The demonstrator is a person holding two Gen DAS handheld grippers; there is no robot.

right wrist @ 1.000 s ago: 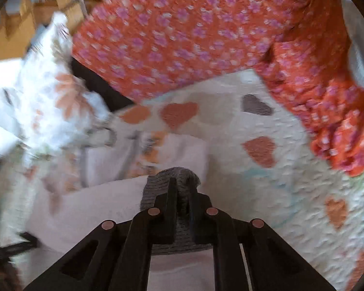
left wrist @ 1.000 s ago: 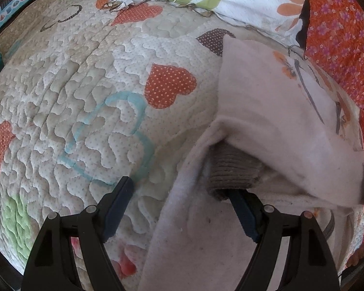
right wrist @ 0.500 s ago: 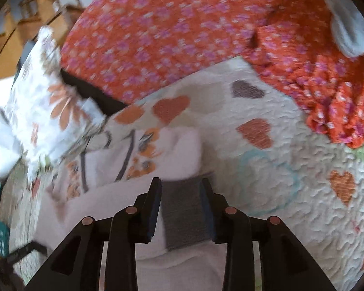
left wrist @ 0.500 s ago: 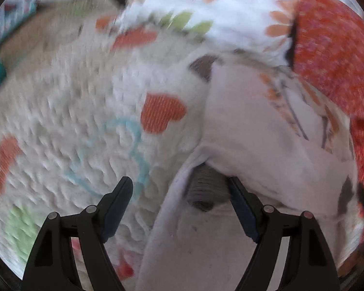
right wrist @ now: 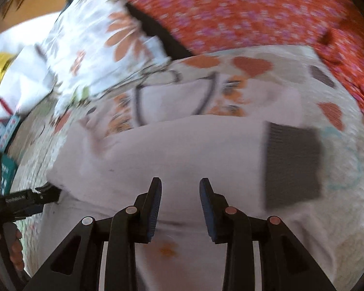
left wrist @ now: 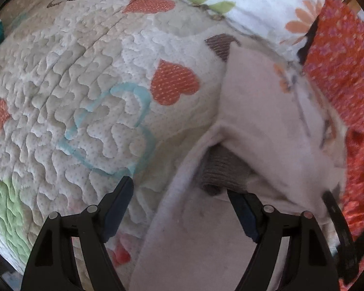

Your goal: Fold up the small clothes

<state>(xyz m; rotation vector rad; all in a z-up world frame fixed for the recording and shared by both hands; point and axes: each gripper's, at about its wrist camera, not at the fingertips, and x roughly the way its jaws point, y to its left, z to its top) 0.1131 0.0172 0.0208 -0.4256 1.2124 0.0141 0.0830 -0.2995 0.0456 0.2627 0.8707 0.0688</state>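
Pale pink sweatshirt [right wrist: 172,150] lies spread on a quilted bedspread [left wrist: 68,92] stitched with orange and brown hearts, one sleeve folded across the body so that its grey ribbed cuff [right wrist: 292,165] lies flat near the garment's right edge in the right wrist view; a printed design in grey lines and orange flowers shows on the chest beyond the sleeve; a white floral pillow [right wrist: 89,55] and a red-orange flowered fabric [right wrist: 242,12] sit at the far side of the quilt. The right gripper [right wrist: 180,206] hovers over the middle of the sweatshirt, its jaws having just been opening, now partly apart with nothing between them and the cuff lying free to their right; the left gripper [left wrist: 179,208] stands wide open at the garment's edge, one finger [left wrist: 119,201] over the bare quilt and the other over the pink fabric just beside the cuff [left wrist: 220,172] tucked under a fold, its pads pressing on nothing; part of a hand [right wrist: 14,249] shows at the left edge of the right wrist view.
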